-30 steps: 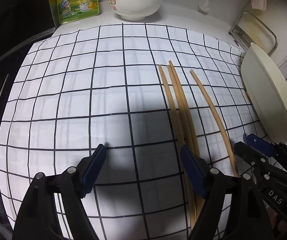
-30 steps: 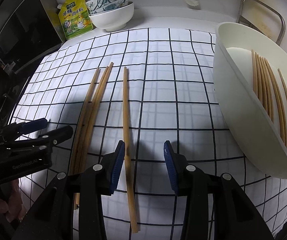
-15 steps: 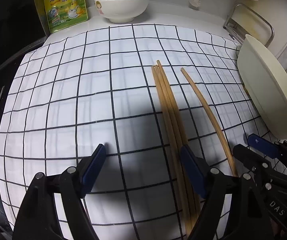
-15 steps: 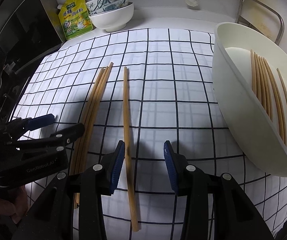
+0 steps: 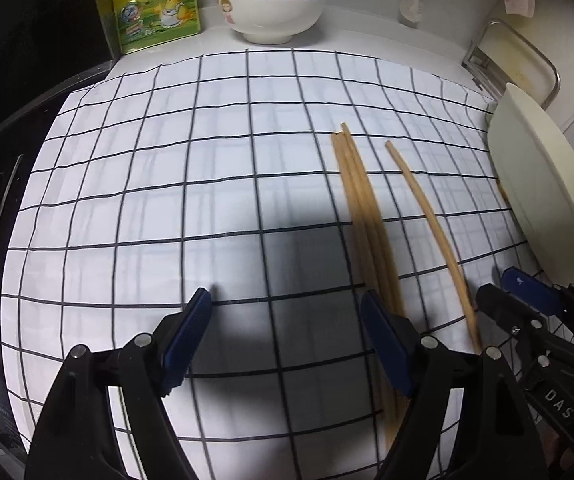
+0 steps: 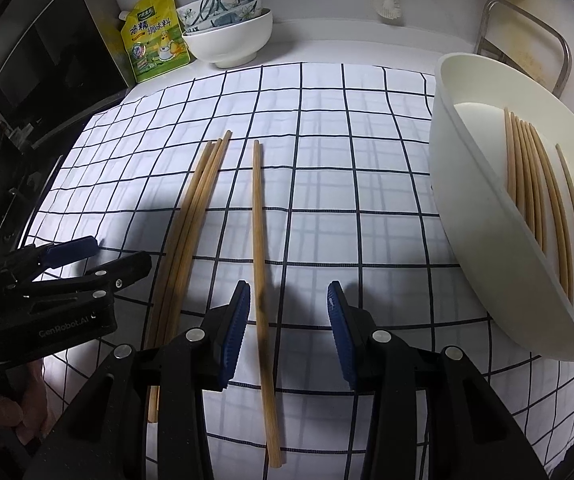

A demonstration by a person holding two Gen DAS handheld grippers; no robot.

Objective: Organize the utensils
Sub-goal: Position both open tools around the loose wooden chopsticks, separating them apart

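From my left gripper, spread over bare cloth, the tub hides its inside. My right gripper, parted, straddles one chopstick; here the tub holds chopsticks, and "GenRobot.AI" is readable.

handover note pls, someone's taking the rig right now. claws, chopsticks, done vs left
Left claw: open, empty, over bare cloth, just left of the bundle.
Right claw: open, nothing gripped; single chopstick lies between its fingers, by the left pad.
On the cloth: bundle of about three chopsticks, plus the single one beside it.
Done: six or so chopsticks lie in the white tub on the right.
Left: move the single and the bundle into the tub.
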